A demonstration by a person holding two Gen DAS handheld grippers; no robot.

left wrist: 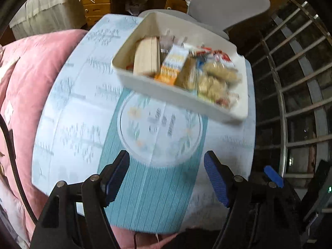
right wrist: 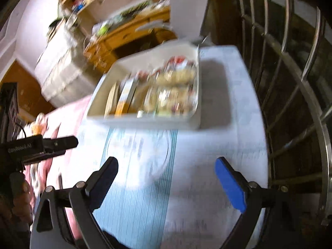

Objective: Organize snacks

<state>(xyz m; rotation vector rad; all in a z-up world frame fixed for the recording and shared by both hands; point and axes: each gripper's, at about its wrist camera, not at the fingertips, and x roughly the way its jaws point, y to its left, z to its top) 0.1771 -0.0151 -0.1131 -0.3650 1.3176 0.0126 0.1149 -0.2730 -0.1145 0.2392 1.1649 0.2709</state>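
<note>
The left gripper (left wrist: 167, 174) has its jaws spread apart with nothing between them; only the patterned cloth shows in the gap. The right gripper (right wrist: 167, 179) stands wider still, also empty, its blue pads (right wrist: 229, 185) clear of everything.

Directly under and ahead of both grippers lies a pale blue tablecloth (left wrist: 87, 95) with a teal striped band (left wrist: 145, 197) and a round printed emblem (left wrist: 159, 124) just beyond the fingertips.

Farther ahead, past the emblem, sits a white bin (left wrist: 176, 92) on the cloth, well apart from either gripper. From the left gripper it lies ahead and to the right; from the right gripper it lies ahead and slightly left (right wrist: 145, 122). Snacks fill the bin: a tan box (left wrist: 146, 59) standing on edge at its left side, an orange and white carton (left wrist: 174, 63) beside it, and clear bags of pale biscuits (left wrist: 215, 81) at its right, with red and white wrappers (left wrist: 220, 57) behind them. Both views are blurred, so labels cannot be read.

To the left of the left gripper a pink quilt (left wrist: 31, 66) borders the cloth. To the right of the right gripper a metal window grille (right wrist: 290, 83) stands. Beyond the bin are a grey chair (left wrist: 228, 4) and wooden drawers (left wrist: 97, 2).
</note>
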